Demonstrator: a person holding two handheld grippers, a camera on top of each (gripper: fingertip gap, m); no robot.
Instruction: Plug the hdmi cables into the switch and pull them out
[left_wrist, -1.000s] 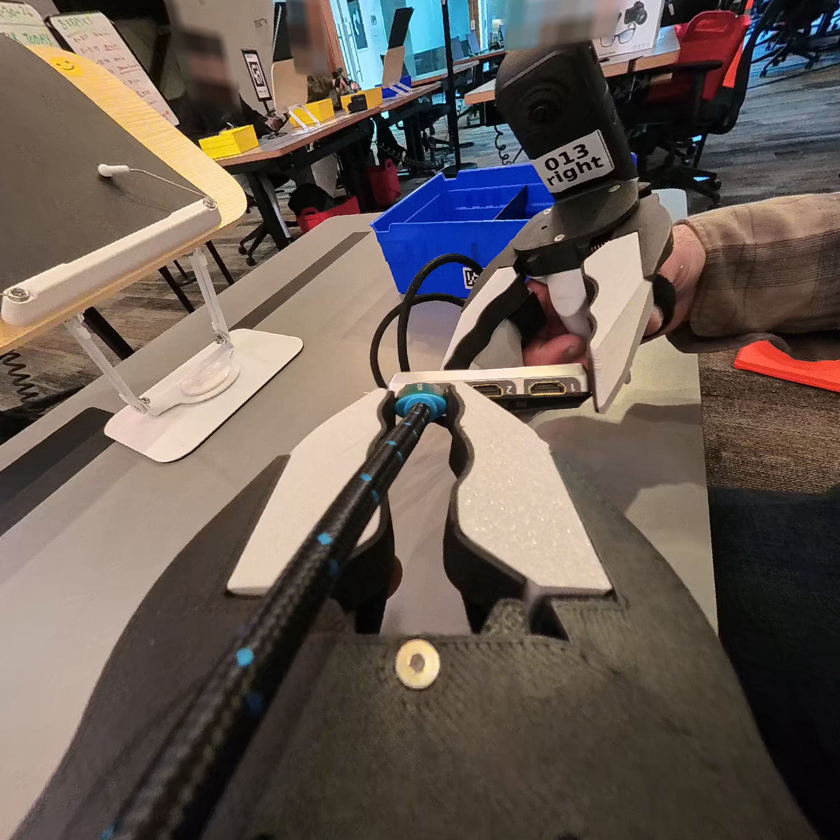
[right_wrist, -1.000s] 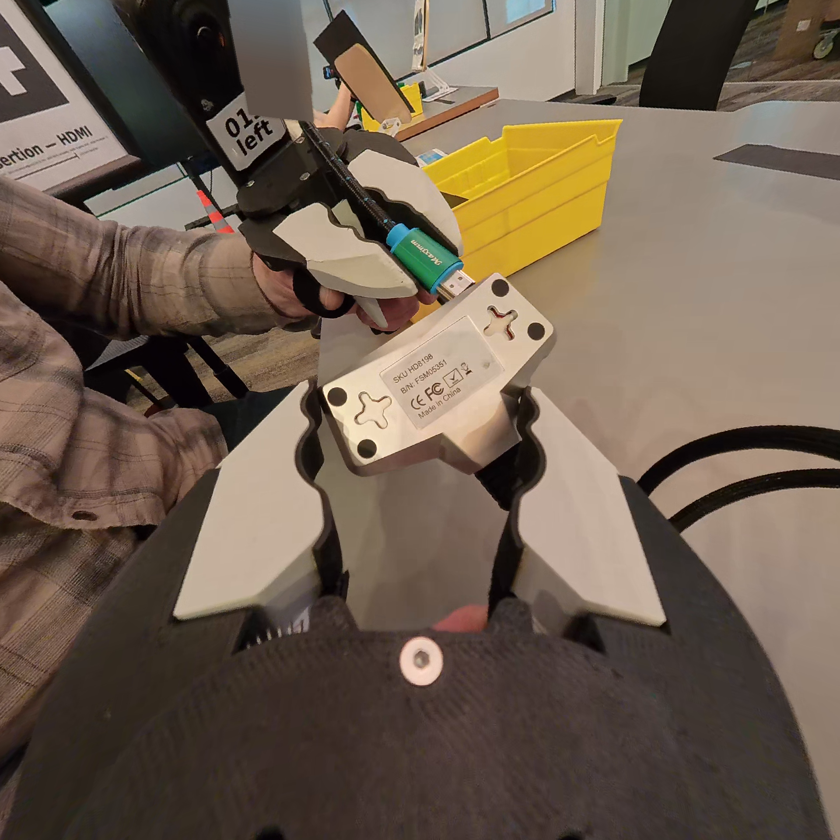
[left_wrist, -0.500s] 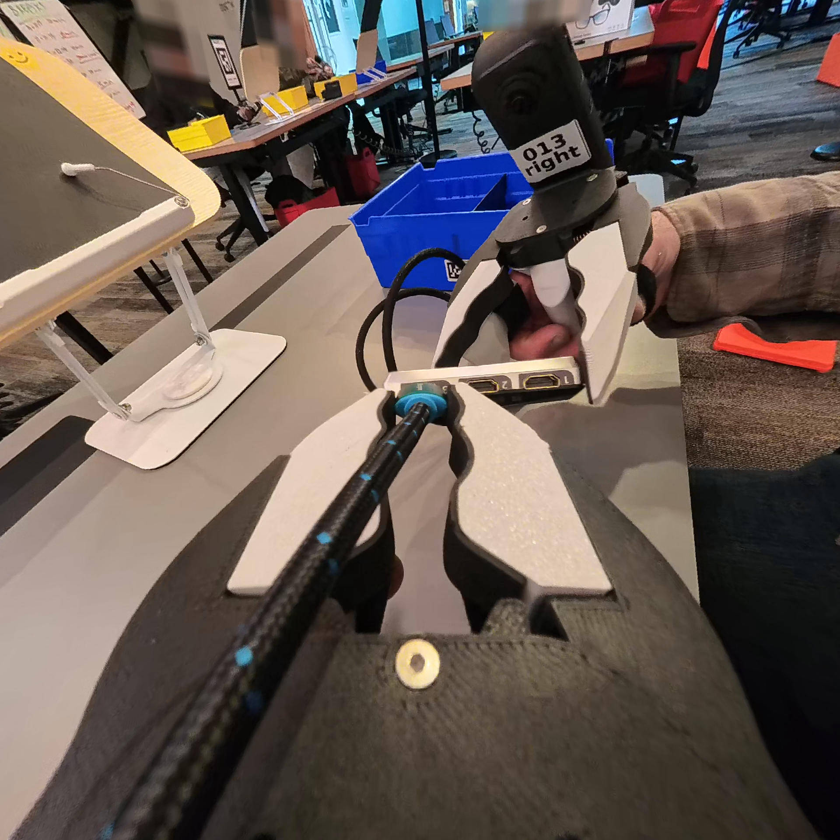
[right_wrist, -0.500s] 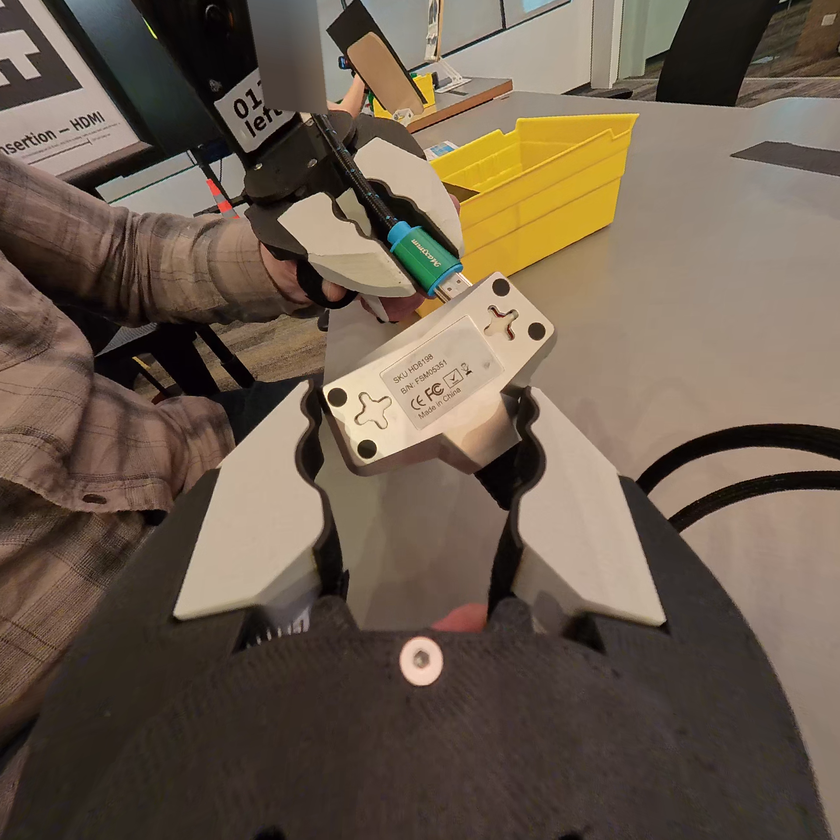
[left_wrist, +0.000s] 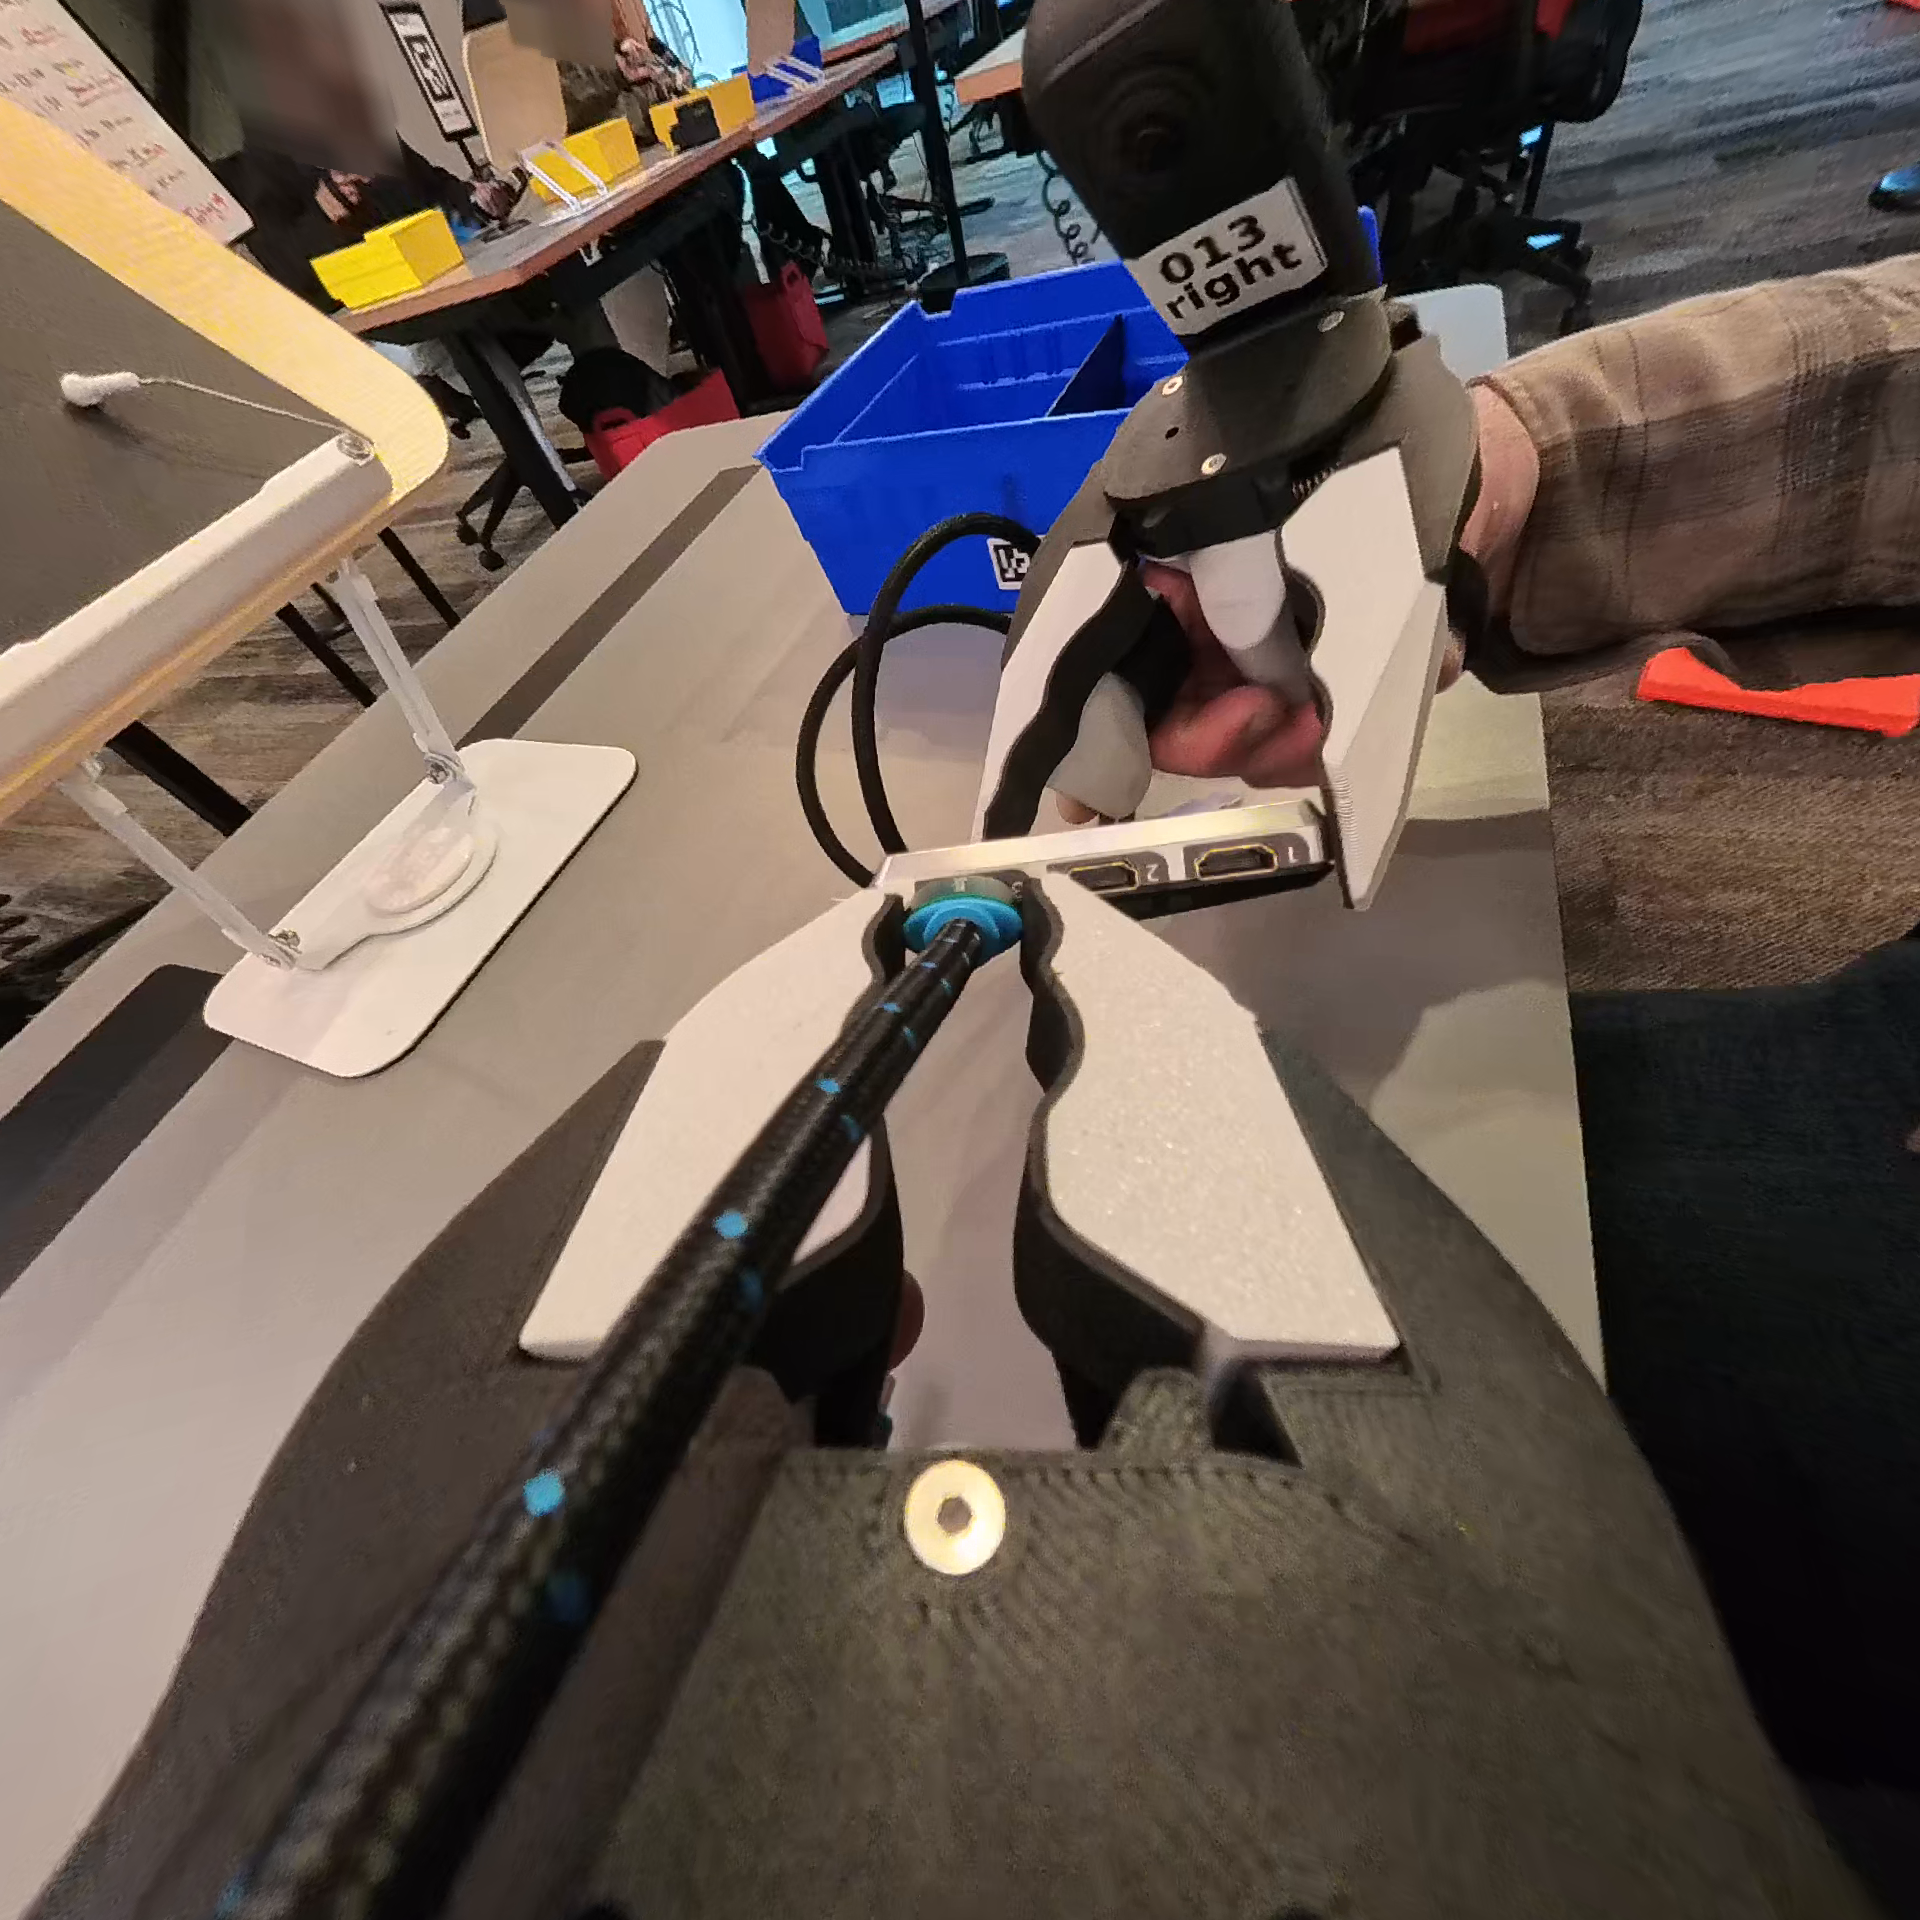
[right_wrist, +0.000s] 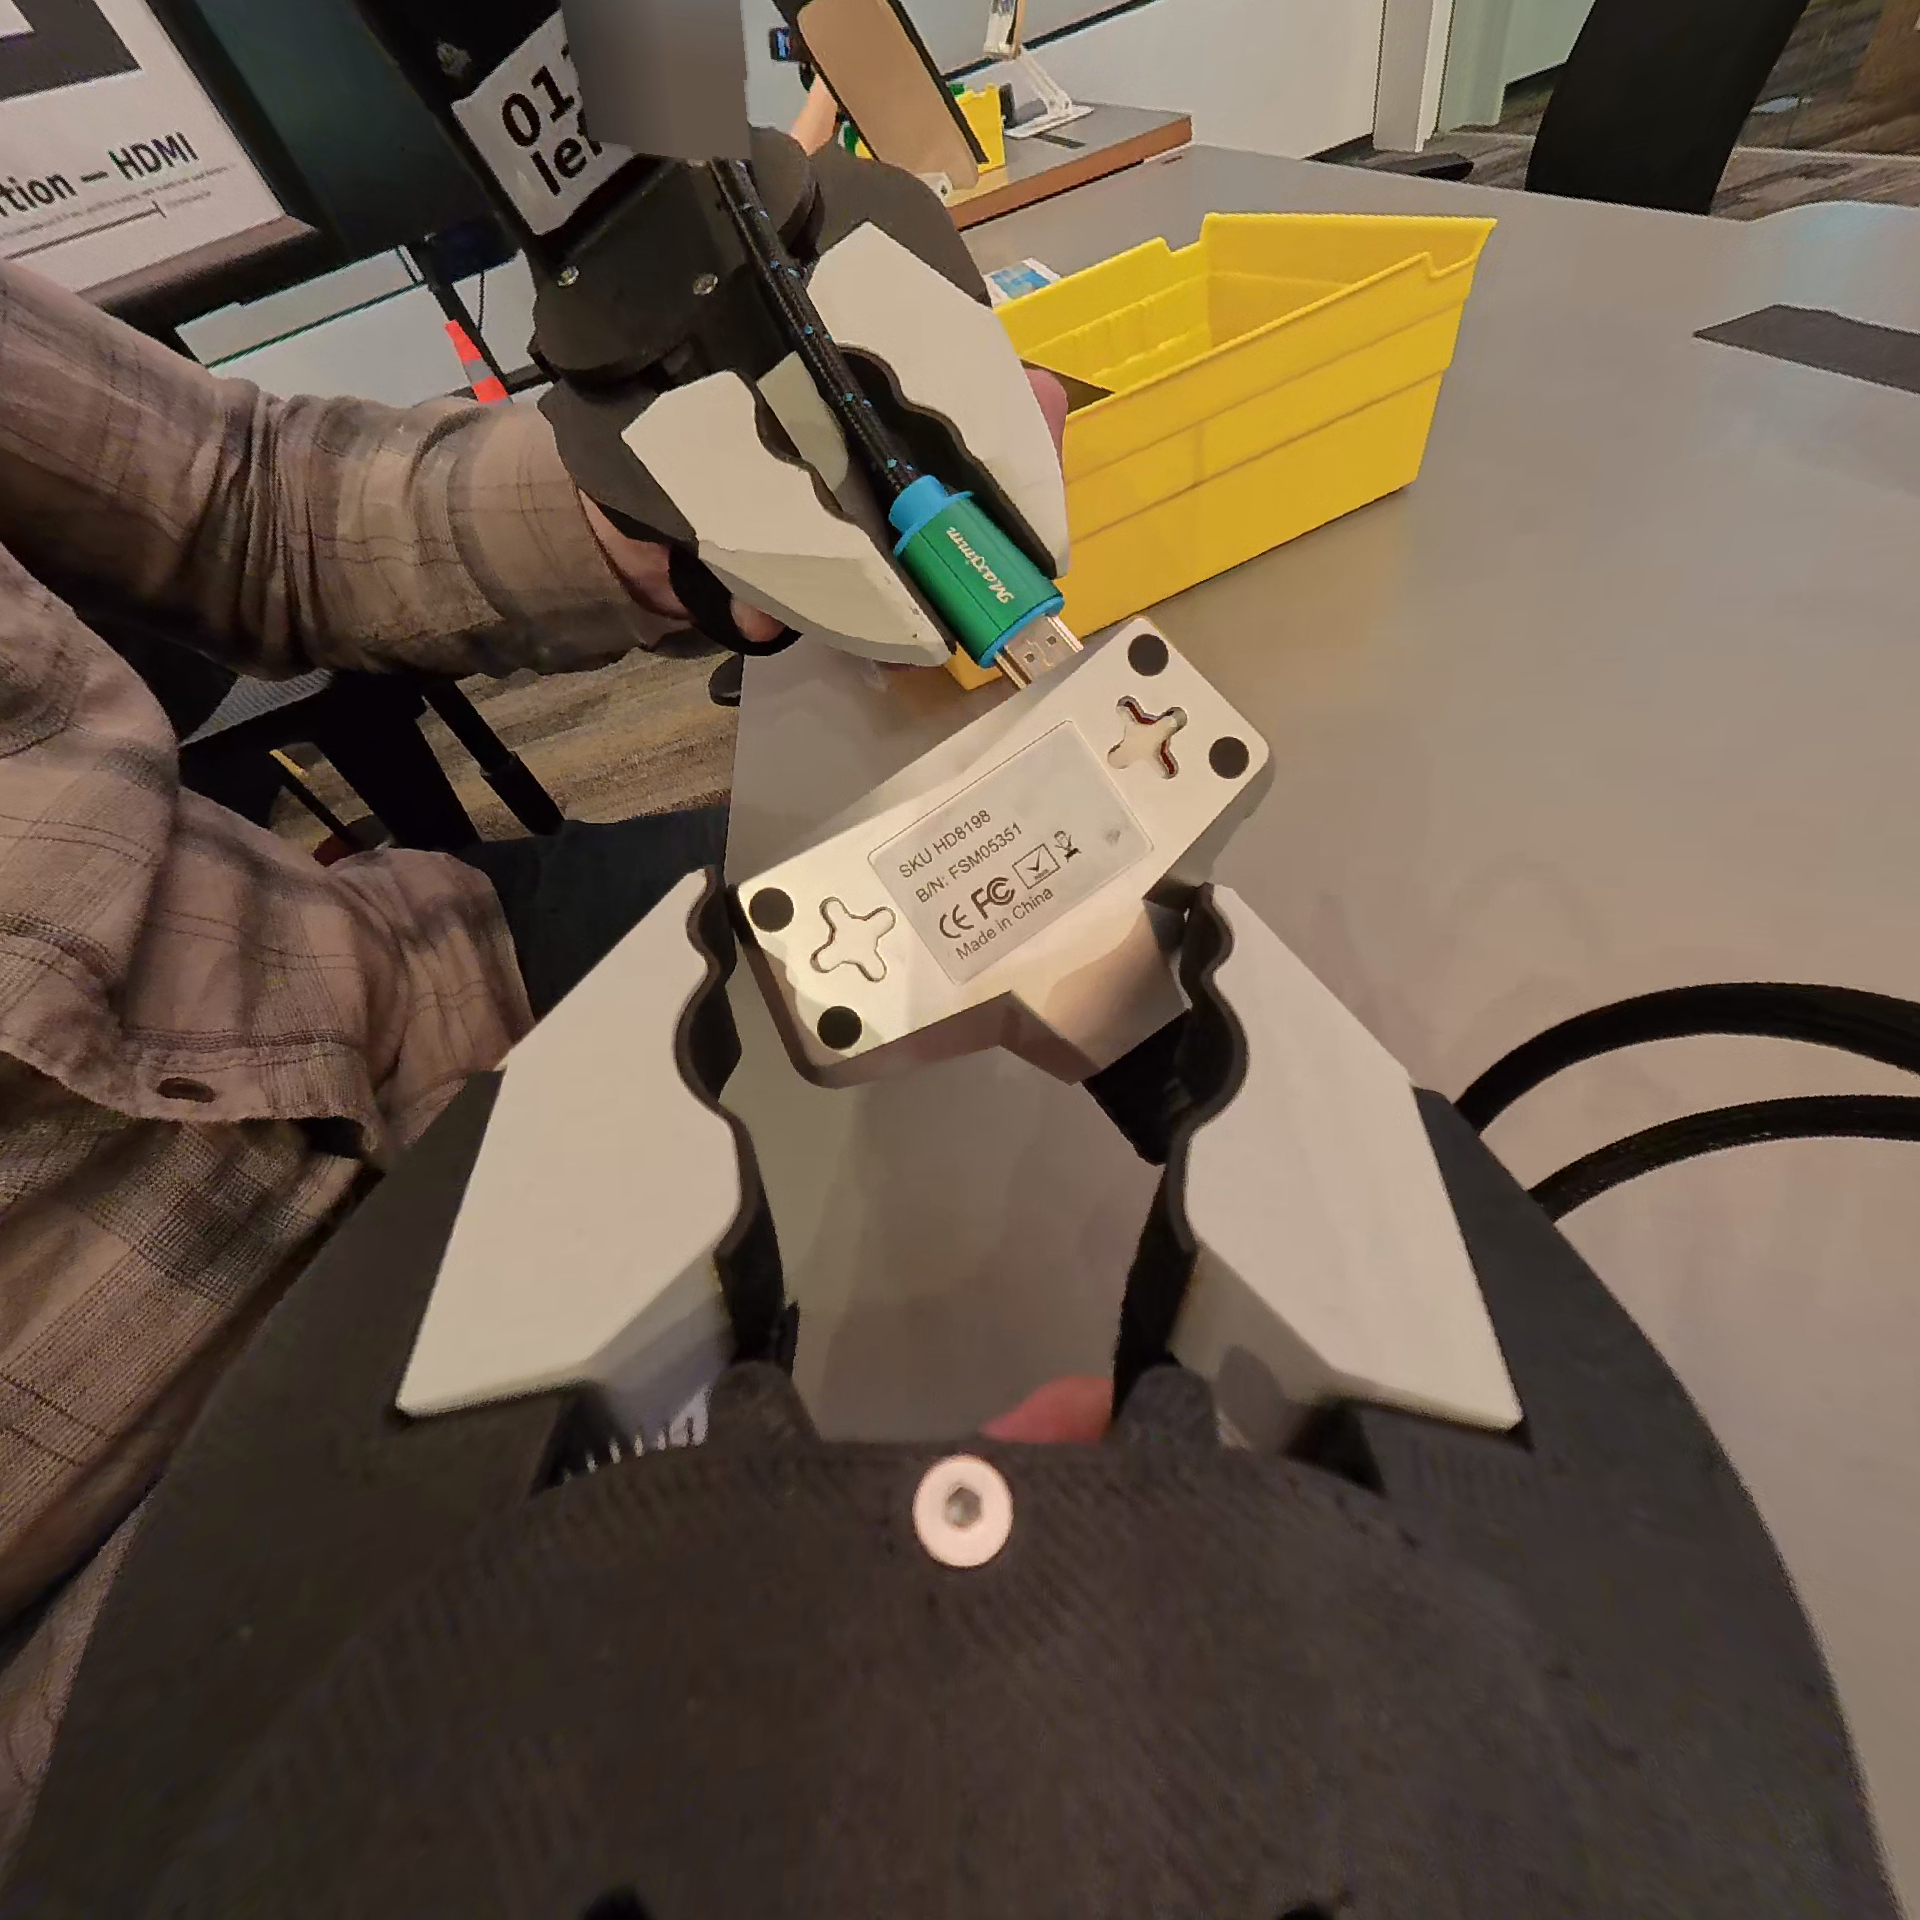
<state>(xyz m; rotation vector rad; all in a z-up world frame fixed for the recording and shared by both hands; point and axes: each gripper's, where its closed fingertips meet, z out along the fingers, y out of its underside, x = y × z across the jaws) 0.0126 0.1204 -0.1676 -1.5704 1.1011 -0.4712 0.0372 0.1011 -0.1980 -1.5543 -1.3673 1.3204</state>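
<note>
Open-plan office or lab workspace: grey counter (left_wrist: 644, 665) with blue parts bin (left_wrist: 935, 436) at 12 o'clock, yellow bin (right_wrist: 1278, 343) at 1 o'clock (right wrist view), rows of desks (left_wrist: 623, 197) and office chairs (left_wrist: 1496, 83) behind, carpeted floor (left_wrist: 1714, 156), tablet stand (left_wrist: 416, 852) at 10 o'clock.

A: The plug (left_wrist: 957, 921) sits end-on between the left gripper (left_wrist: 956, 914) fingers, so whether its tip enters the switch (left_wrist: 1101, 857) cannot be told.

B: The cable (left_wrist: 665, 1340) runs out of the bottom edge. The switch's third port hides behind the plug.

A: The black cables (right_wrist: 1704, 1060) leave the right edge, their ends unseen.
</note>
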